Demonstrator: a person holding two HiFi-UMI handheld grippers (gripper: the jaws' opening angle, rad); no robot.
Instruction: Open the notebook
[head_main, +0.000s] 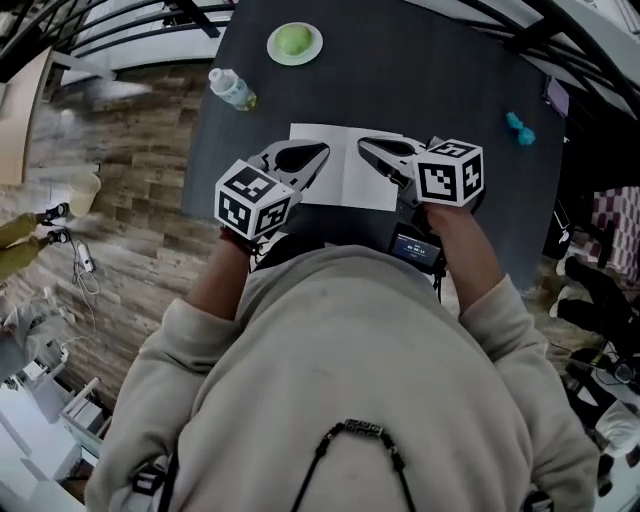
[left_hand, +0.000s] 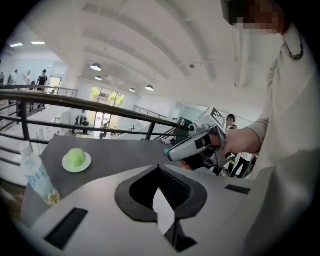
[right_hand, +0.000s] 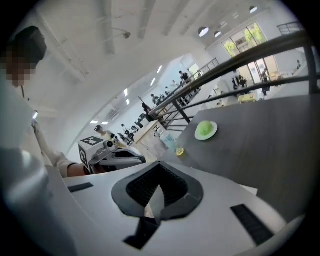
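white paper notebook (head_main: 345, 172) was found spread flat on the dark grey worktop (head_main: 420, 70), beneath both grippers.
its long axis was laid across the person, its centre fold pointing away between the two tips. it was placed just below and ahead of both, neither clearly nearer. the jaws of the left gripper (head_main: 322, 152) and right gripper (head_main: 365, 146) were pressed together, with nothing seen pinched.

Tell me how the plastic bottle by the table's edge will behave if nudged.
The bottle stands upright, tall and narrow, so a nudge high up would probably tip it. It looks nearly empty, with only some yellowish liquid at the bottom, so it is likely light. It is near the table edge, so it might roll off.
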